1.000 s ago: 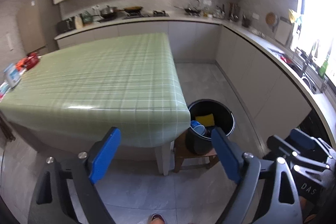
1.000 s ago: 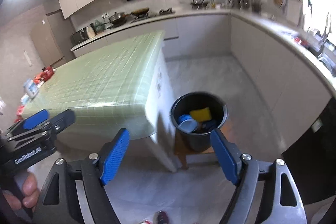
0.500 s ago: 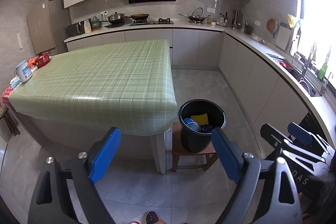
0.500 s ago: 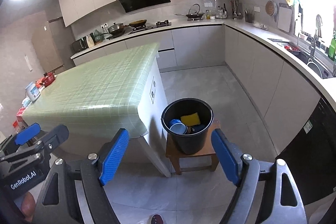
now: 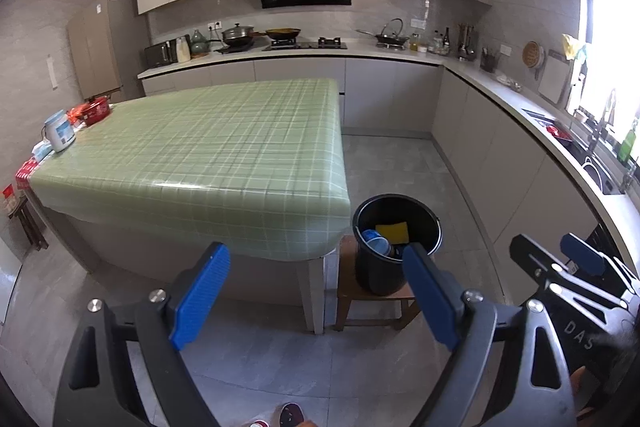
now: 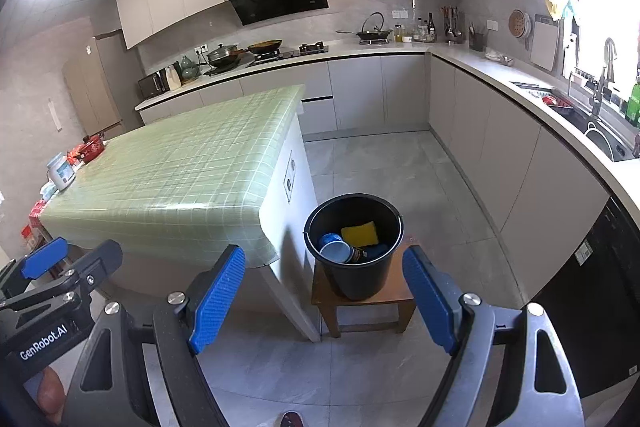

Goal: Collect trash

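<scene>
A black bucket (image 5: 398, 259) (image 6: 354, 277) stands on a small wooden stool (image 6: 396, 297) at the corner of the green checked table (image 5: 208, 163) (image 6: 180, 183). In the bucket lie a yellow sponge (image 6: 360, 233) (image 5: 393, 230), a blue cup (image 6: 333, 250) (image 5: 376, 245) and a dark item. My left gripper (image 5: 316, 301) is open and empty, held back from the table's near edge. My right gripper (image 6: 324, 299) is open and empty, above the floor before the bucket. Each gripper shows at the side of the other's view.
At the table's far left end stand a white jar (image 5: 59, 131), a red pot (image 5: 96, 109) and small packets. Kitchen counters with a stove (image 5: 304, 45) and a sink (image 6: 600, 135) run along the back and right walls. Grey tiled floor (image 6: 420, 179) lies between.
Both grippers have pulled back and risen, so the table and bucket look smaller and farther away. Both stay open and empty.
</scene>
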A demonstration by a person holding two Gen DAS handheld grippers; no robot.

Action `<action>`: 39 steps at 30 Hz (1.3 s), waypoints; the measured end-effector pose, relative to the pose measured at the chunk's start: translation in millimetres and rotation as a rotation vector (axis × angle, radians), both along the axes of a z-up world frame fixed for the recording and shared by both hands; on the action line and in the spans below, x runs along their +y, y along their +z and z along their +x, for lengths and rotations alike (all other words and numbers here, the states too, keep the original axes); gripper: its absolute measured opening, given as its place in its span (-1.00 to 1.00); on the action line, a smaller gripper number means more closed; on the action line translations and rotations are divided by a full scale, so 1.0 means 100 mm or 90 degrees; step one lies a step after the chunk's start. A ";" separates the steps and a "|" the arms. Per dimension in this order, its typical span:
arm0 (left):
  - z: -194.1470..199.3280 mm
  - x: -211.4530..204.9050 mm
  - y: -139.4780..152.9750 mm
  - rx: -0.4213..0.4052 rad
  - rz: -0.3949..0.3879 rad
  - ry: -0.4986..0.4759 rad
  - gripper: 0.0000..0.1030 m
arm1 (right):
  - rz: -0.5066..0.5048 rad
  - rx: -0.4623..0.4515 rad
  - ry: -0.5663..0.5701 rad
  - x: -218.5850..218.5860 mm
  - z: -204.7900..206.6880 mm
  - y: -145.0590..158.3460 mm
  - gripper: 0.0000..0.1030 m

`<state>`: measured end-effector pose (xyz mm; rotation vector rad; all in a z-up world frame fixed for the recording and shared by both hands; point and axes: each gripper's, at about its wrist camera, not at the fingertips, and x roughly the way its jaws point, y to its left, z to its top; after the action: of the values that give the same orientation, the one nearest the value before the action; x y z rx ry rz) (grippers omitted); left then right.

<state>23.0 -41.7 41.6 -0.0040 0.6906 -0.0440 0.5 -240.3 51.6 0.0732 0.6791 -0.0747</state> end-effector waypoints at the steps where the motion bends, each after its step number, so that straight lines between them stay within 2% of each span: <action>1: 0.00 0.00 -0.01 0.000 0.001 0.003 0.74 | 0.002 0.001 -0.002 -0.01 0.00 -0.01 0.61; 39: 0.01 0.12 -0.01 0.023 0.004 0.008 0.74 | 0.009 0.015 0.015 0.10 0.12 -0.01 0.61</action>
<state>24.4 -30.1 40.7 -0.0033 0.7273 -0.0294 12.2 -230.1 50.4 0.0781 0.7045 -0.0490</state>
